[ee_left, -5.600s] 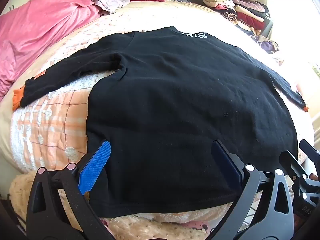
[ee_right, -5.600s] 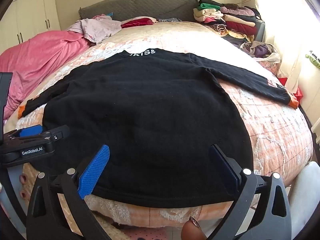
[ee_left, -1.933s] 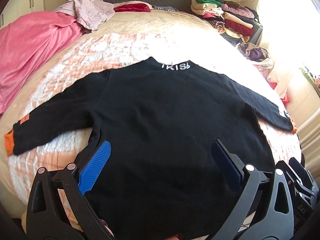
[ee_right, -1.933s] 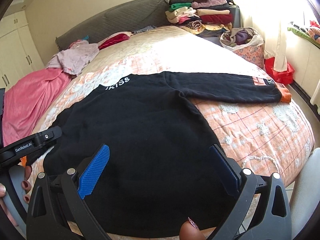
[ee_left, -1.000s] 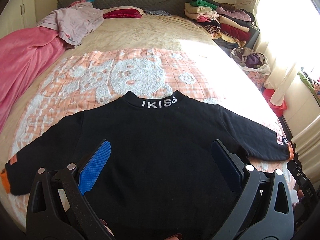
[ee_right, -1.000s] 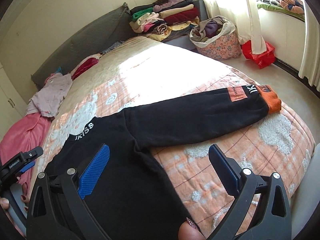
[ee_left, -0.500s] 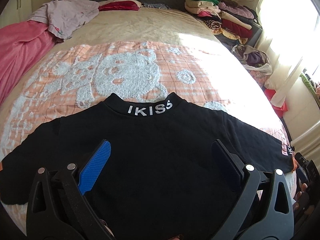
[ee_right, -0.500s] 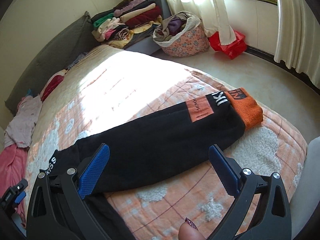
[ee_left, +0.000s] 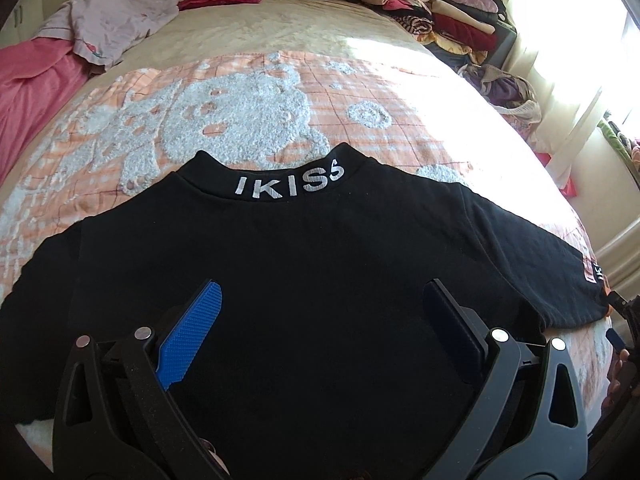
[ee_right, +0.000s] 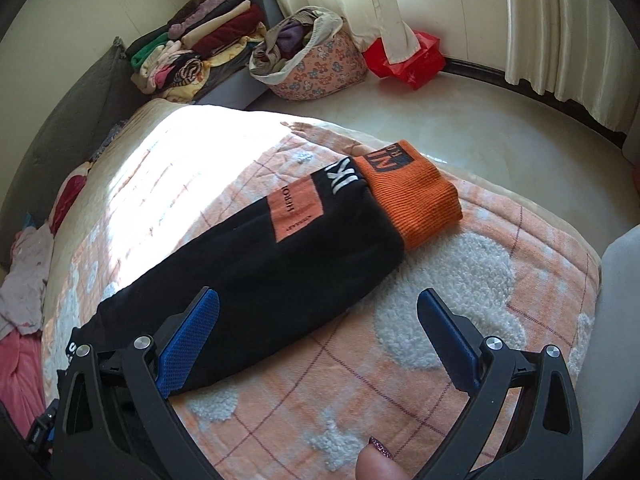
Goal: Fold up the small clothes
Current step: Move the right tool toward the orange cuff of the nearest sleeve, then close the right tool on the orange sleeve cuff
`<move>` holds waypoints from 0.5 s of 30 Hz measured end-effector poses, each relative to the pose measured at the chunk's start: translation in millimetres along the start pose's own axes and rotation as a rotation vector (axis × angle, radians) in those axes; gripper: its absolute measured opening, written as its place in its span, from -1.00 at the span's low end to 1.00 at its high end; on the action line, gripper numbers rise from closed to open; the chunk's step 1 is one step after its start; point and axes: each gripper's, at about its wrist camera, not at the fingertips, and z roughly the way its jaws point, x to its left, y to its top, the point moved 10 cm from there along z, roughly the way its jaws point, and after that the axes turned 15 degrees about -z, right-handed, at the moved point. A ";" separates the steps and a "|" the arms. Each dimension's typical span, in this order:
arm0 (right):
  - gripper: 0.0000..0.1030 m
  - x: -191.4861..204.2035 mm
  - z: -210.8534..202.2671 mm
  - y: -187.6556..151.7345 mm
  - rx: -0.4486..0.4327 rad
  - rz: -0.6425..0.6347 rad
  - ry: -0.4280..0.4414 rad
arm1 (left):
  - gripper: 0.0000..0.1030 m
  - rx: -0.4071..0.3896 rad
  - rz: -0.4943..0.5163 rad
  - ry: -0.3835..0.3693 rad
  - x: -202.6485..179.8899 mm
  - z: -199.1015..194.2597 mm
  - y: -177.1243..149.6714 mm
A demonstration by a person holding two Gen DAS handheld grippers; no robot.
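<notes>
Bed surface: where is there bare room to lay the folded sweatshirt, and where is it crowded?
Free: the orange checked blanket beyond the black sweatshirt collar, and the beige bedspread behind it. Also the blanket corner beside the orange cuff, ahead of the open right gripper. Crowded: pink quilt and loose clothes far left.

Bare blanket [ee_right: 460,280] lies open beside the sleeve [ee_right: 280,264]; folded piles [ee_left: 432,12] crowd the far corner.

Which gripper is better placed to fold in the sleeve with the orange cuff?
Right, probably. The right gripper is open directly over that sleeve, with the orange cuff just ahead. The left gripper is open over the middle of the sweater, below the collar.
</notes>
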 end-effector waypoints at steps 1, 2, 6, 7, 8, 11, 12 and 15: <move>0.92 -2.2 2.5 -0.3 0.004 0.006 0.000 | 0.84 0.005 0.002 0.010 1.4 3.6 -1.6; 0.92 -5.4 5.9 -0.7 0.008 0.014 -0.002 | 0.84 0.011 0.005 0.017 2.3 6.7 -3.1; 0.92 -20.2 30.5 -2.0 0.038 0.074 0.005 | 0.84 0.016 0.006 0.022 6.3 12.1 -6.2; 0.92 -21.4 34.2 -0.2 0.034 0.080 0.011 | 0.84 0.012 0.006 0.023 7.7 11.7 -6.1; 0.92 -21.8 35.7 3.4 0.021 0.080 0.014 | 0.84 0.010 0.004 0.026 9.4 11.2 -5.8; 0.92 -23.6 39.6 16.5 -0.017 0.085 0.012 | 0.84 0.008 -0.007 0.028 14.2 9.7 -3.1; 0.92 -24.3 41.1 20.3 -0.029 0.098 0.018 | 0.84 0.006 -0.010 0.029 15.7 9.1 -2.2; 0.85 -23.1 44.5 28.4 -0.050 0.113 0.022 | 0.84 0.005 -0.015 0.029 18.9 8.0 -1.1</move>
